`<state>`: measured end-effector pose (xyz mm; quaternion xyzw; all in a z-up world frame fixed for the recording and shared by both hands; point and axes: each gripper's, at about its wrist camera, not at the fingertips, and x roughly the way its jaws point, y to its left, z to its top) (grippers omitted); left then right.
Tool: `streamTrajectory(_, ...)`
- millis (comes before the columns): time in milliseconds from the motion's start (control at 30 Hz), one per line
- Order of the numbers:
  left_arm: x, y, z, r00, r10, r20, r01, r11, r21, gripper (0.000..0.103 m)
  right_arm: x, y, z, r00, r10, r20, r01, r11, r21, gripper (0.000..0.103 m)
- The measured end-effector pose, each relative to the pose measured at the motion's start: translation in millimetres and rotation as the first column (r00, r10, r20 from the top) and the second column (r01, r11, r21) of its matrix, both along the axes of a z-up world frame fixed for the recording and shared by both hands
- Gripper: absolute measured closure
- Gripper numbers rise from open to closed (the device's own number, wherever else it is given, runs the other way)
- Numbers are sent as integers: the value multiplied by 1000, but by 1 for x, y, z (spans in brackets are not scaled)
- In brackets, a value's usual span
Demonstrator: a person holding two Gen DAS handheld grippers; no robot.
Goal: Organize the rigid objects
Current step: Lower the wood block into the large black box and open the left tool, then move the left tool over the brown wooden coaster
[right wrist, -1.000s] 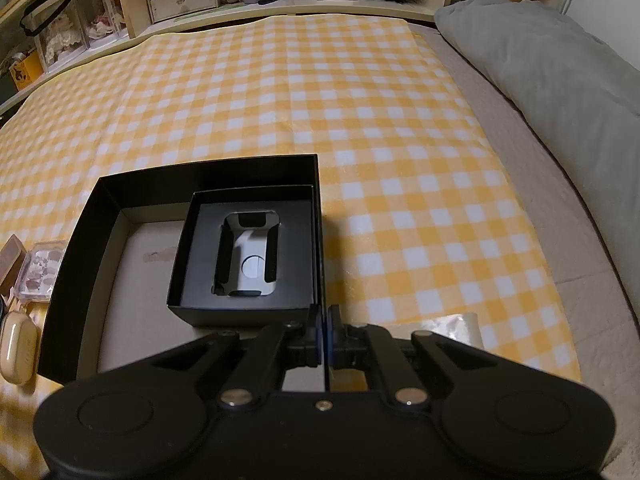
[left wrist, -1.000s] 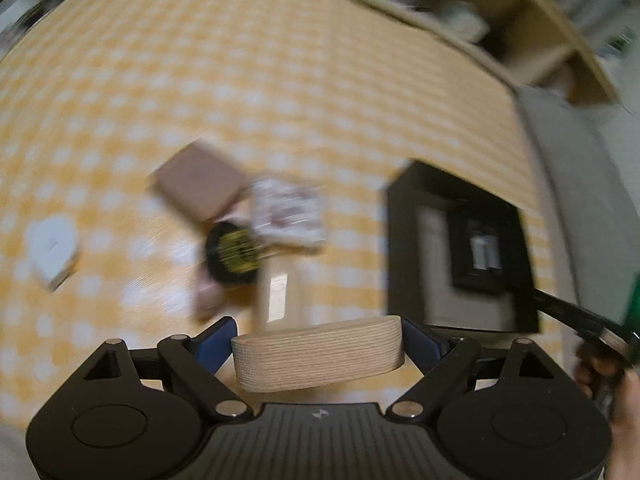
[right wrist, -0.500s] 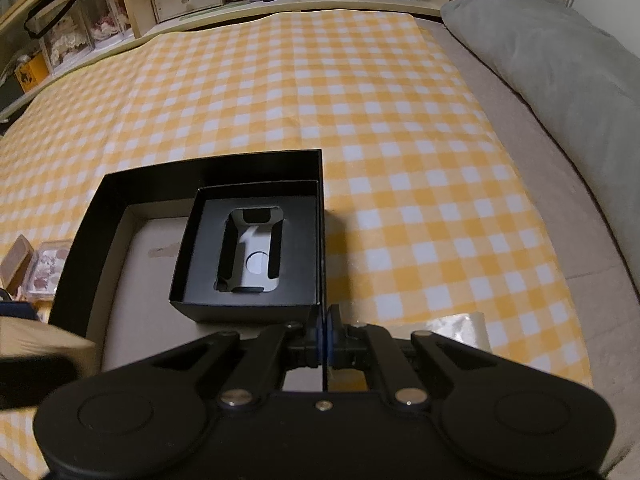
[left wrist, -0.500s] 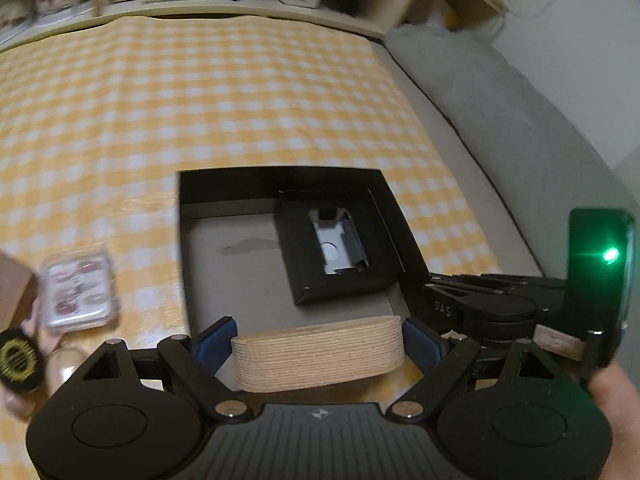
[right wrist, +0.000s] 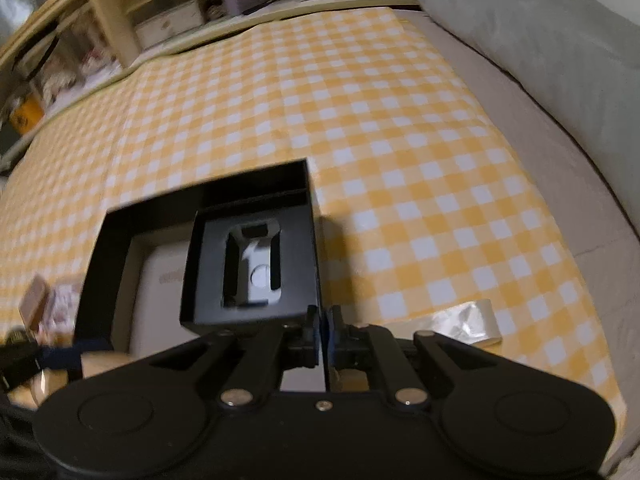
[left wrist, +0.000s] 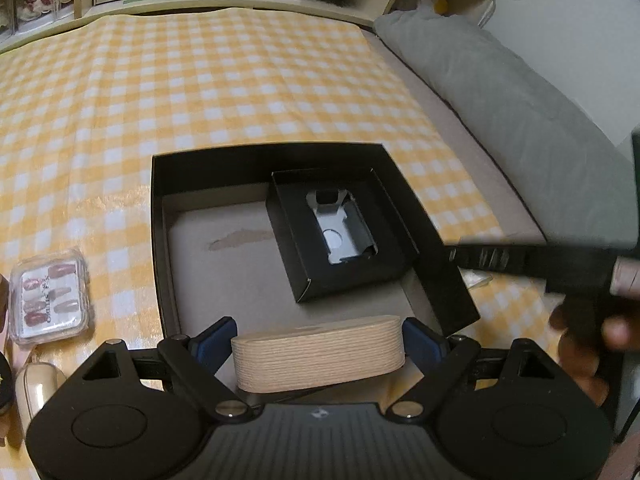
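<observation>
Wood block [left wrist: 318, 354], pale and oblong with rounded ends, sits crosswise between the left gripper's [left wrist: 320, 344] blue pads [left wrist: 216, 338], which stand wide and press on its two ends. Its long axis runs from pad to pad, square to the way the gripper points. It hangs over the near edge of the black box [left wrist: 192, 168], which lies open on the checked cloth [left wrist: 200, 80] toward the cloth's right side.

Inside the box a smaller black tray [left wrist: 288, 208] with a grey insert fills the far right corner. The bare grey floor to its left and in front is the free room, and it lies straight ahead of and below the block. Judging from this, the left hand is the one placed to set the block down, and the block's length should fit along the near wall if kept crosswise.

The right gripper [right wrist: 323, 322] has its pads almost together on the box's thin right wall; the jaws have just been opening slightly, with the wall between them. A nail case [left wrist: 50, 294] and other small things lie on the cloth left of the box, well apart from the block.
</observation>
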<state>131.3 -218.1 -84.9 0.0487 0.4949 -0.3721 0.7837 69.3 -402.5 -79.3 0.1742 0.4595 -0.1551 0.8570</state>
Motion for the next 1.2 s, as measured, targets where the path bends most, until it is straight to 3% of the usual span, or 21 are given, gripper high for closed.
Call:
streamTrajectory(100,0,0,-1,1000,2,3,-2,1000,-2,14,4,-8,6,998,-56,37,55,998,15,85)
streamTrajectory(167,-1,0,-2,1000,8,0,-8,1000,-3,14,9,-6,7,998,-47,38,47,999,6,86)
streamTrajectory(233,-1,-1,-3,1000,12,-3,-12,1000,-4,14,17,-2,4,1000,-18,16,18,1000,-24,97)
streamTrajectory(267,0,-3,-3,1000,15,-4,-15,1000,-6,14,21,1,2,1000,1,4,-1,999,-41,98)
streamTrajectory(367,-3,-11,-4,1000,10,-9,-10,1000,-20,14,25,8,2,999,32,-5,-33,997,-73,99)
streamTrajectory(533,-14,-32,-7,1000,-9,5,9,999,-46,14,23,15,3,997,72,-5,-72,997,-39,99)
streamTrajectory(767,-11,-40,-19,999,35,-27,-36,998,-58,13,19,12,3,997,74,3,-74,997,-22,99)
streamTrajectory(967,-3,-32,-20,990,27,-141,-37,997,-65,9,20,9,2,997,73,7,-73,997,-11,99)
streamTrajectory(1200,-2,-20,3,995,-1,-100,-4,999,-41,9,21,8,2,997,74,8,-74,997,-11,99)
